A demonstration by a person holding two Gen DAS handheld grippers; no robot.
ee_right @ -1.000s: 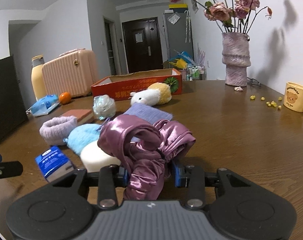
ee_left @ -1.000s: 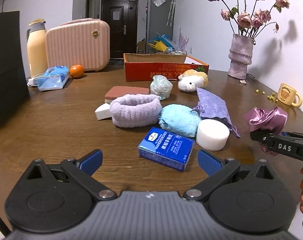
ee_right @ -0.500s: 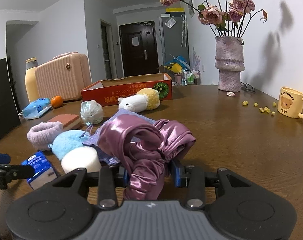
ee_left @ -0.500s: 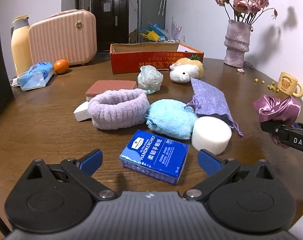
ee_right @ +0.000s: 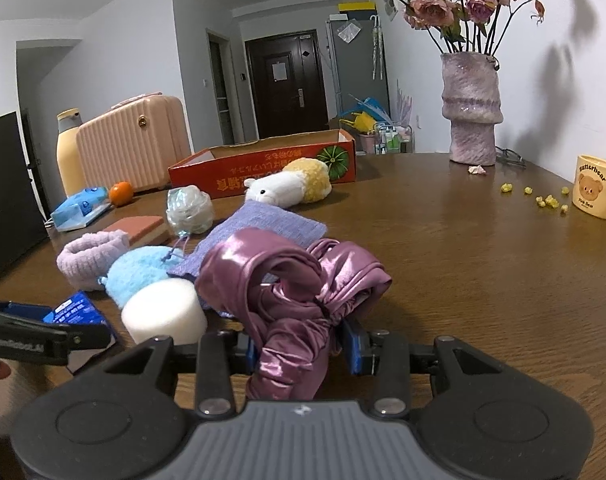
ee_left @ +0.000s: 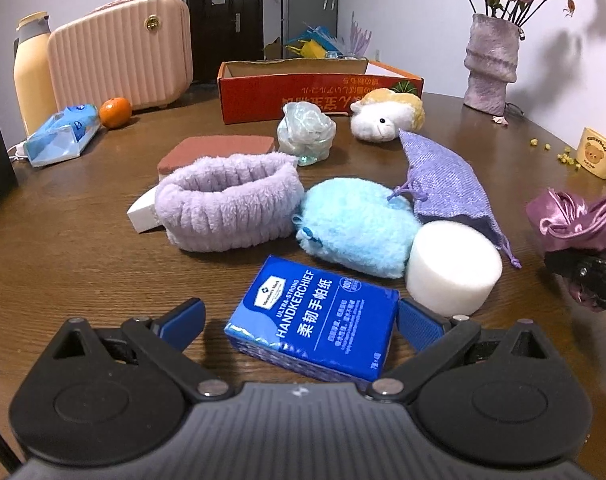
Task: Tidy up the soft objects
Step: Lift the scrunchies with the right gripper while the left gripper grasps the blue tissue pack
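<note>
Two grippers: low over the surface [ee_left: 63, 240], pointing forward.
Left gripper [ee_left: 299, 316]: spread around blue handkerchief pack [ee_left: 315, 320].
Right gripper [ee_right: 303, 350]: pinching purple satin scrunchie [ee_right: 291, 292].

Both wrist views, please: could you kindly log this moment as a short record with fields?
left claw: open, straddling the blue handkerchief pack
right claw: shut on the purple satin cloth
table: lilac headband, blue fluffy pad, white foam cylinder, lilac pouch, plush toy
red box: behind them
</note>
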